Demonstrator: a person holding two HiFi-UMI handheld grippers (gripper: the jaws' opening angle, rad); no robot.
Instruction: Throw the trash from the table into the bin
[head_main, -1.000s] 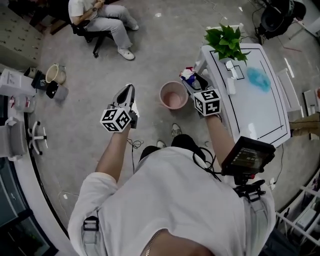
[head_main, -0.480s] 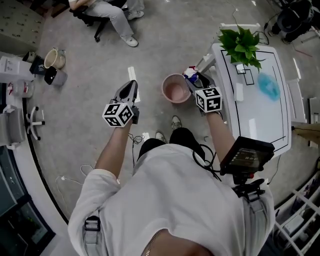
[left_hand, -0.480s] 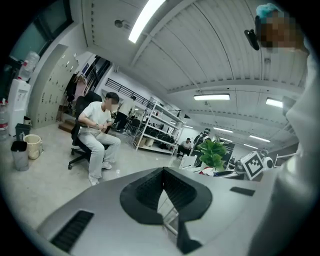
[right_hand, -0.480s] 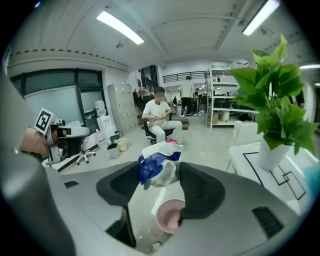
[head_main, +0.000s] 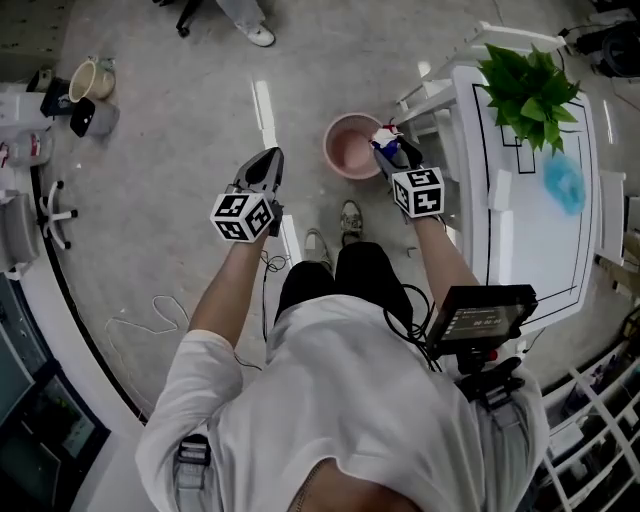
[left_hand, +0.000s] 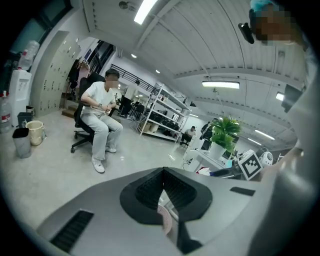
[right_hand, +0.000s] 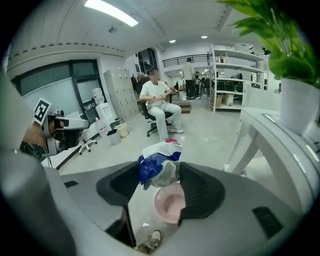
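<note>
Trash (right_hand: 155, 159), a crumpled blue-and-white wrapper, is clamped in my right claw (right_hand: 159, 175), which has sunk to the three o'clock rim of the pink bin (head_main: 352, 146). My left claw (left_hand: 164, 172), closed on nothing, has dropped too, at the bin's eight o'clock. I judge letting go comes next.

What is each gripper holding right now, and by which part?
The right gripper holds a crumpled blue-and-white wrapper wad, with the jaws pinching its lower half from both sides and its top poking past them. The left gripper is shut on nothing.

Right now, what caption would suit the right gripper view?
Right gripper clamps crumpled trash; the pink bin sits on the floor beyond.
</note>
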